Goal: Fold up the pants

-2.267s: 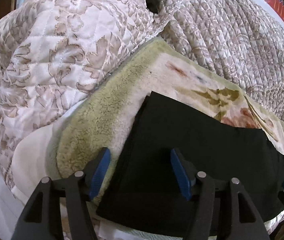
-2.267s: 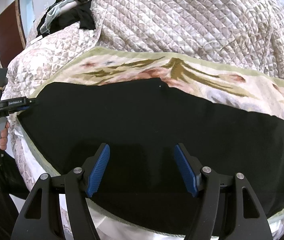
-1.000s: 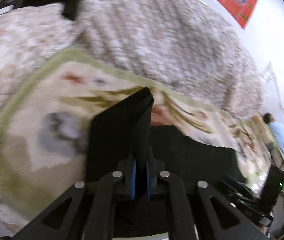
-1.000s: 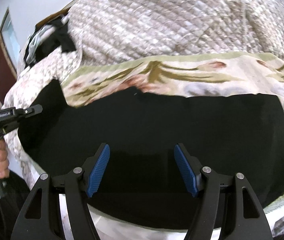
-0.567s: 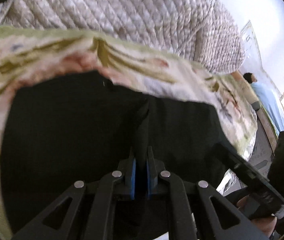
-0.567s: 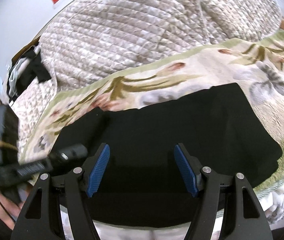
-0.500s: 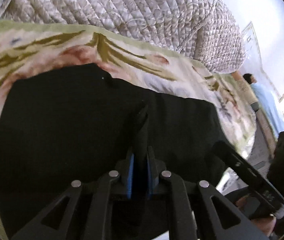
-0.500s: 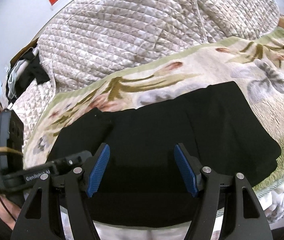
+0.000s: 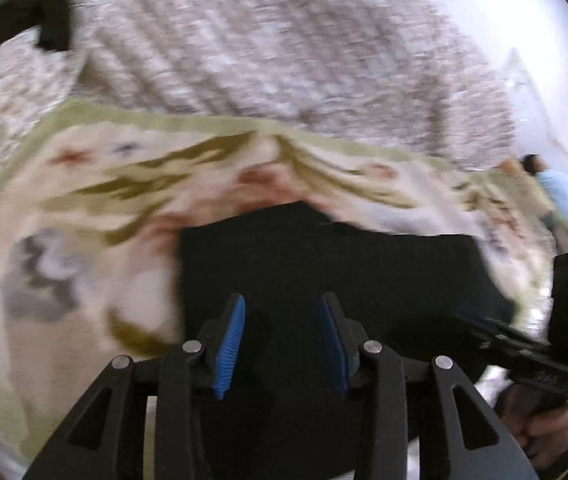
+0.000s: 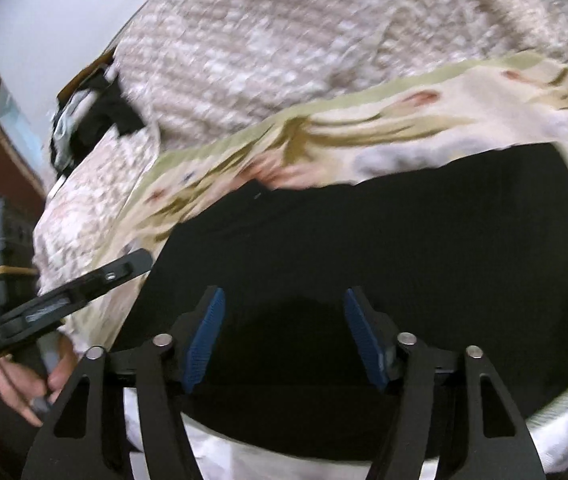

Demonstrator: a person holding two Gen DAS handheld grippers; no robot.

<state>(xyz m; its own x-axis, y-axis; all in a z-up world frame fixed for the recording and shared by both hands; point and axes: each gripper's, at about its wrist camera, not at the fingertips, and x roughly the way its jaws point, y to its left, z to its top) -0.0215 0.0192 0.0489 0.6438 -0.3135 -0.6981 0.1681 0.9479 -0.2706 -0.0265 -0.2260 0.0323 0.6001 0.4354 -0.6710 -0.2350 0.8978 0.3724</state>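
1. The black pants (image 10: 383, 264) lie flat on the floral blanket (image 9: 84, 208) on the bed, doubled over, probably so the next fold starts neat.
2. Left claw (image 9: 280, 340): jaws opening, pads clear of the cloth, nothing gripped.
3. Right claw (image 10: 284, 340): wide but closing, empty above the near edge.
4. The pants' long axis runs left to right; I cannot tell which end is the waistband.

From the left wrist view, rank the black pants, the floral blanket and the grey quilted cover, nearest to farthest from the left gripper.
1. black pants: directly under and ahead of the left gripper, whose jaws are opening with nothing pinched between them.
2. floral blanket: beneath the pants, spreading left and beyond.
3. grey quilted cover: heaped at the back, farthest.
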